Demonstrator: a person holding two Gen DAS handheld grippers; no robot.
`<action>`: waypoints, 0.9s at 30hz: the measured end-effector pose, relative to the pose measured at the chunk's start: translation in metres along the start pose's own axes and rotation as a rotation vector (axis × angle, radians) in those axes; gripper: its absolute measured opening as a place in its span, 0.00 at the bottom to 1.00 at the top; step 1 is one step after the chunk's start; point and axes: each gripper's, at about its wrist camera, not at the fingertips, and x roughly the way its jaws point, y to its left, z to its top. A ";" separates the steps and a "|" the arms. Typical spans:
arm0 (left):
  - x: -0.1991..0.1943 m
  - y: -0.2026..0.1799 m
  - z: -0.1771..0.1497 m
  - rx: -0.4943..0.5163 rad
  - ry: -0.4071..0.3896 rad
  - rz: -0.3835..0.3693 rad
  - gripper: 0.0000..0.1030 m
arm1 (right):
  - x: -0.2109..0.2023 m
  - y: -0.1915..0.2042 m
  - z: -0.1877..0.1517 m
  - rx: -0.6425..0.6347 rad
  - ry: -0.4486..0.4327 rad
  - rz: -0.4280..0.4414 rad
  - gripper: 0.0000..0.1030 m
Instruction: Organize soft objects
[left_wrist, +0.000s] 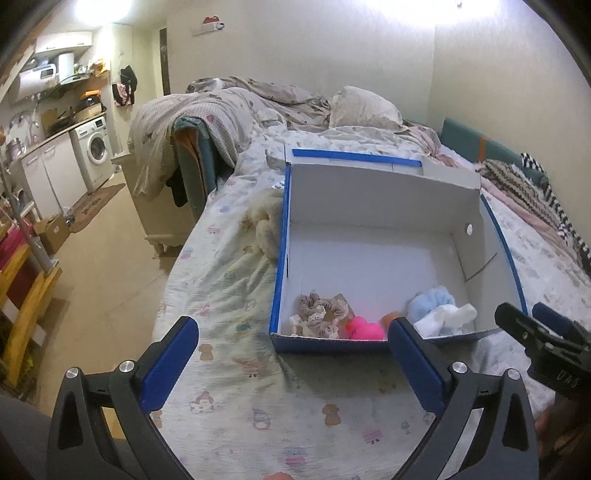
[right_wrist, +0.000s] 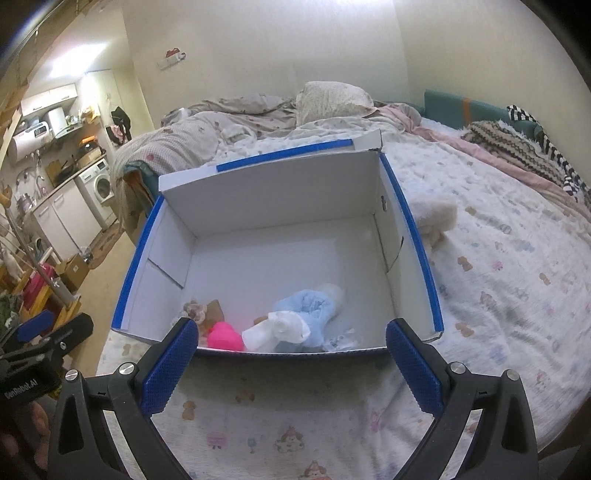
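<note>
A blue cardboard box (left_wrist: 369, 192) (right_wrist: 280, 192) with a white inside stands open on the bed. Along its near wall lie beige scrunchies (left_wrist: 321, 310) (right_wrist: 197, 308), a pink soft item (left_wrist: 364, 328) (right_wrist: 223, 335), a small orange piece (left_wrist: 389, 318), and a light blue and white soft bundle (left_wrist: 439, 310) (right_wrist: 303, 317). My left gripper (left_wrist: 293, 363) is open and empty, just in front of the box. My right gripper (right_wrist: 291, 363) is also open and empty, at the box's near edge. A cream plush (left_wrist: 266, 225) (right_wrist: 434, 218) lies outside the box on the sheet.
The bed sheet (left_wrist: 258, 387) has a cartoon print. Rumpled blankets and a pillow (left_wrist: 362, 107) lie behind the box, striped knitwear (right_wrist: 524, 147) at the far right. The bed's left edge drops to the floor (left_wrist: 103, 280); a washing machine (left_wrist: 94, 147) stands beyond.
</note>
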 end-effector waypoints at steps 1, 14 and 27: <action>-0.001 0.001 0.000 -0.006 0.001 0.001 0.99 | 0.000 0.000 0.000 -0.002 0.004 0.000 1.00; 0.002 0.000 0.000 -0.003 0.007 0.020 0.99 | -0.002 -0.001 0.002 -0.015 0.009 -0.005 1.00; 0.004 0.002 -0.001 0.001 0.019 0.014 0.99 | -0.002 -0.001 0.002 -0.015 0.008 -0.005 1.00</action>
